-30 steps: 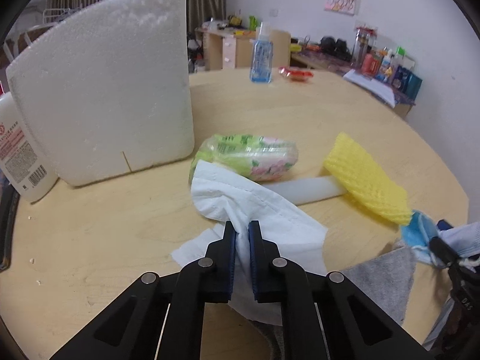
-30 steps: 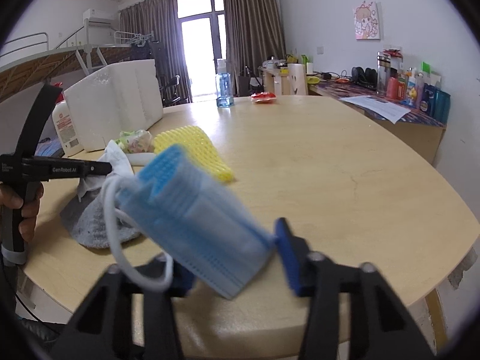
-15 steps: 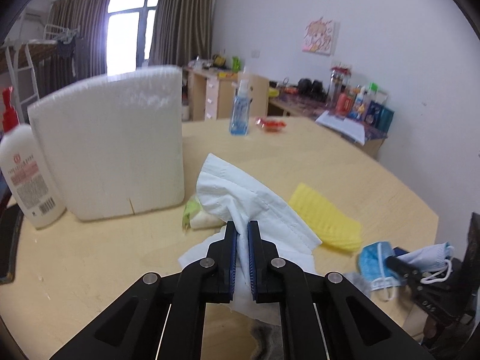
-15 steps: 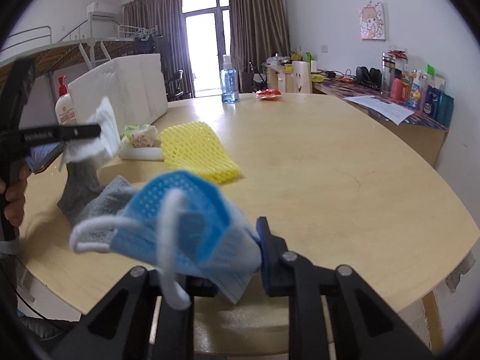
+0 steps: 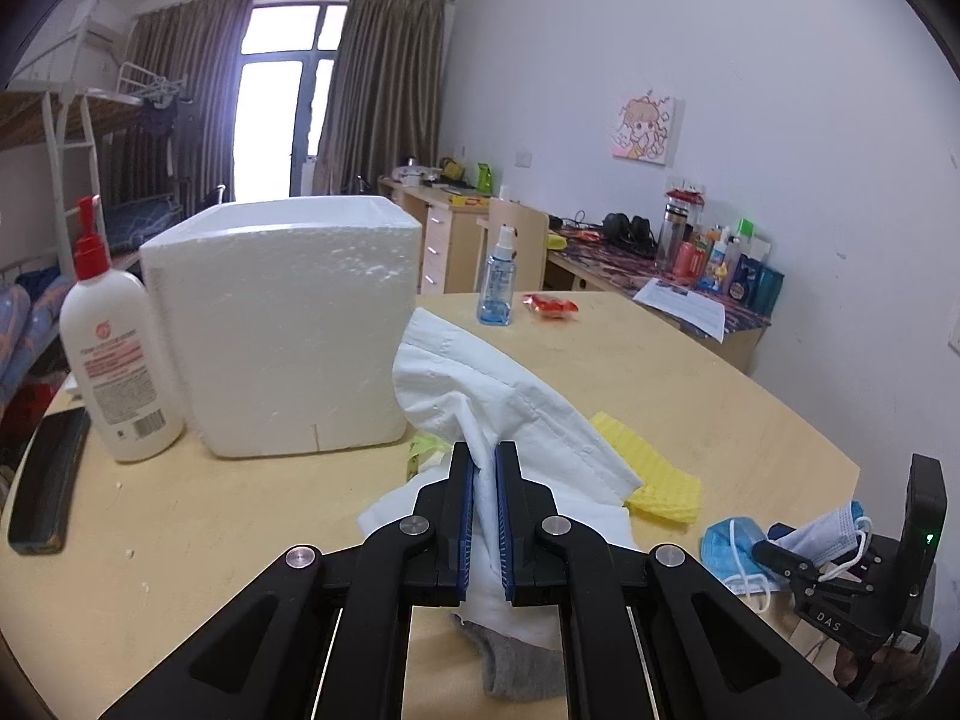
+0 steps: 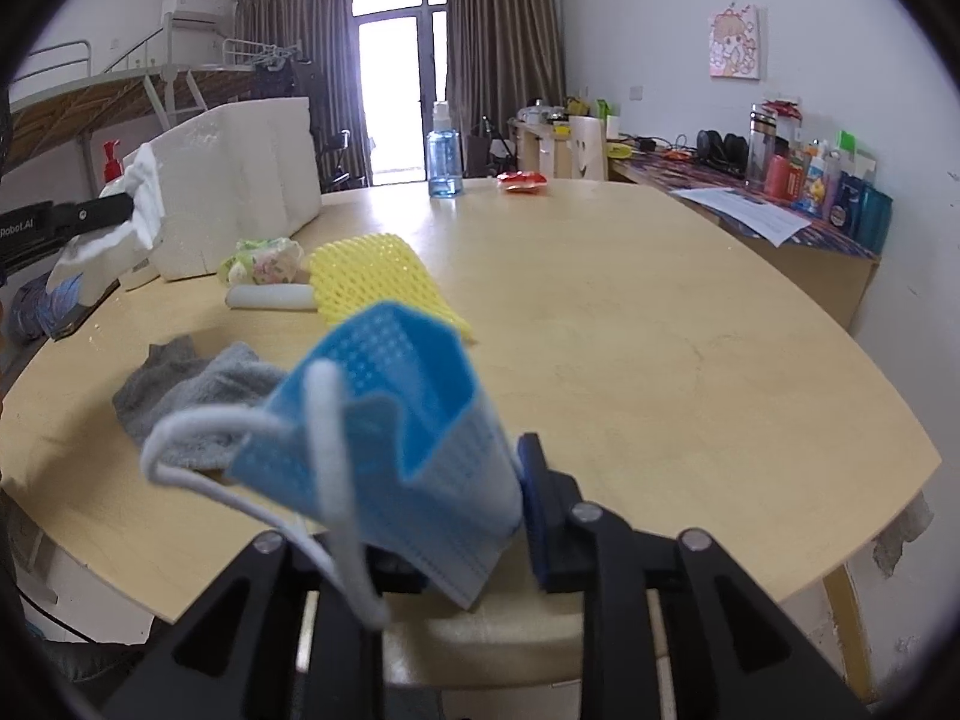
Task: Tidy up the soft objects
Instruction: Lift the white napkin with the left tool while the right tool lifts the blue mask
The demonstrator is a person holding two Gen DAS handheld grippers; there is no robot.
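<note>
My left gripper [image 5: 485, 468] is shut on a white tissue [image 5: 498, 396] and holds it up above the round wooden table [image 5: 690, 378], in front of the open white foam box [image 5: 282, 324]. My right gripper [image 6: 474, 510] is shut on a blue face mask [image 6: 408, 432] with white ear loops, lifted over the table's near edge. That gripper with the mask shows at the lower right of the left wrist view [image 5: 834, 546]. A grey cloth [image 6: 186, 384], a yellow foam net [image 6: 372, 276] and a green tissue pack [image 6: 264, 258] lie on the table.
A white lotion bottle with a red pump [image 5: 114, 348] and a black phone [image 5: 48, 492] are left of the foam box. A blue spray bottle [image 5: 497, 282] and a red packet [image 5: 549, 306] stand at the far side. A white foam strip [image 6: 270, 298] lies by the pack.
My left gripper has risen with the tissue, which now hangs clear of the table before the foam box. My right gripper has lifted the mask and drawn back toward the near edge.
</note>
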